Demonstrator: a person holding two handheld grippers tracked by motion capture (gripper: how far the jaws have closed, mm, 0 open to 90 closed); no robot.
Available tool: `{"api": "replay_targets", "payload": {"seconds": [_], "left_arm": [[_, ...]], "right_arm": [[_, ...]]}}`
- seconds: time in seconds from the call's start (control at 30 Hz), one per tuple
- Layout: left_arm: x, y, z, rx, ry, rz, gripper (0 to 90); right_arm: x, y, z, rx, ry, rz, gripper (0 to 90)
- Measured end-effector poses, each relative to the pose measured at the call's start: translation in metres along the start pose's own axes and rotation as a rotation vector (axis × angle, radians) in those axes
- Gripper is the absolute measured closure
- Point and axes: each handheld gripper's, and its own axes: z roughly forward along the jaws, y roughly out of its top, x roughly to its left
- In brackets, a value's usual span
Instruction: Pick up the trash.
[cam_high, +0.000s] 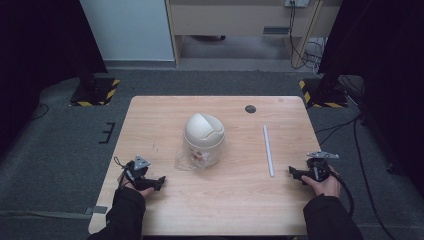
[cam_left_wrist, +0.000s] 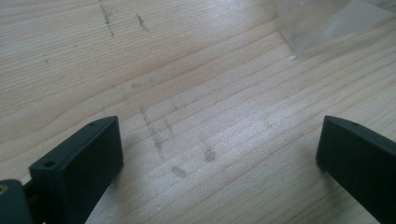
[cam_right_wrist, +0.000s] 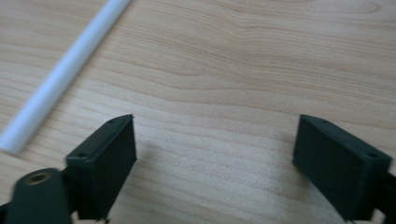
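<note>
Both grippers, left (cam_high: 161, 179) and right (cam_high: 291, 171), gape empty beside one bin (cam_high: 203, 137), one tube (cam_high: 268, 150).

Both forearms come in low in dark sleeves. Left gripper (cam_high: 159, 181) sits near the left side, jaws spread wide and pointing right. Right gripper (cam_high: 292, 172) sits opposite, jaws wide apart too, pointing left.

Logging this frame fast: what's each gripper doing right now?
Left gripper: open, holding nothing, over bare table.
Right gripper: open, holding nothing, beside the white tube.
</note>
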Motion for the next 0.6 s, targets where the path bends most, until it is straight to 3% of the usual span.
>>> {"api": "replay_targets", "payload": {"seconds": [0.13, 0.2, 0.27, 0.6], "left_arm": [[0.000, 0.000, 0.000, 0.002, 0.001, -0.002, 0.7], [0.000, 0.001, -0.001, 0.005, 0.001, -0.003, 1.3], [0.001, 0.001, -0.001, 0.011, 0.001, -0.003, 2.3], [0.000, 0.002, -0.001, 0.019, 0.003, -0.003, 2.9]], "right_arm": [[-0.001, 0.004, -0.008, -0.046, 0.013, -0.015, 16.2], [-0.002, 0.008, -0.019, -0.122, 0.024, -0.029, 16.1], [-0.002, 0.010, -0.025, -0.162, 0.036, -0.024, 16.1], [-0.001, 0.025, -0.048, -0.277, 0.093, -0.055, 14.8]]}}
